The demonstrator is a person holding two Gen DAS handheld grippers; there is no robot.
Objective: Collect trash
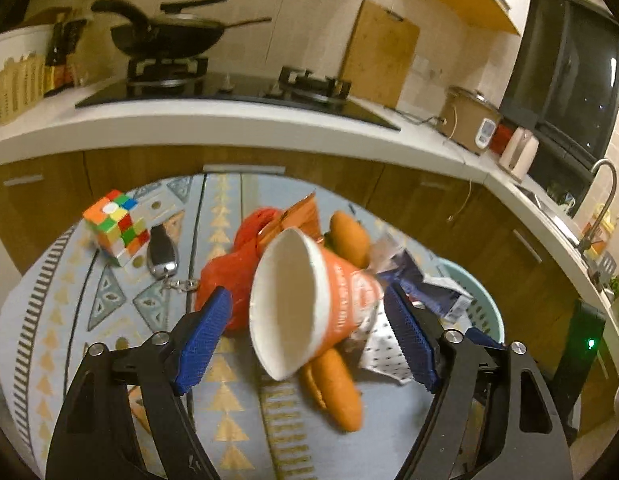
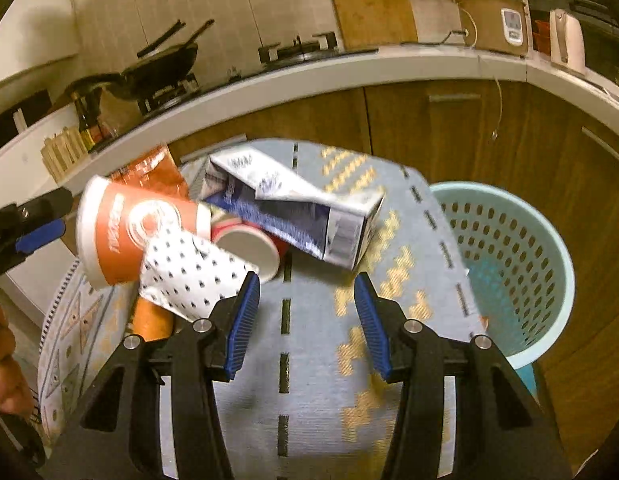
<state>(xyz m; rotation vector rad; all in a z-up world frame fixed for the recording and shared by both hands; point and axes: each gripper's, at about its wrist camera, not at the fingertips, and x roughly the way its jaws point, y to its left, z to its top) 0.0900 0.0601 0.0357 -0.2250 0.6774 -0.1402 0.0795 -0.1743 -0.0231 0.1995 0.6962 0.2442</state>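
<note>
**Trash pile mid-worktop, both jaws empty**

Only from the left wrist: Rubik's cube (image 1: pixel 115 226) and car key fob (image 1: pixel 161 254) at the far left of the patterned worktop (image 1: pixel 229 400), plus a red plastic bag (image 1: pixel 225 276) and two bread rolls (image 1: pixel 337 392) under the heap.

Only from the right wrist: small red cup (image 2: pixel 249 246) tucked under the blue-white carton (image 2: pixel 309 208), and a hand (image 2: pixel 3 360) at the left edge.

Left gripper (image 1: pixel 307 294) jaws wide, orange paper cup (image 1: pixel 309 304) lying sideways between them, not clamped as far as visible. Right gripper (image 2: pixel 306 280) jaws partway apart over bare cloth, nothing in them. Dotted wrapper (image 2: pixel 189 280) just beside its left finger.

Teal basket (image 2: pixel 509 248) off the worktop's right edge, below it.

White lettering on the cup too blurred to read.
</note>
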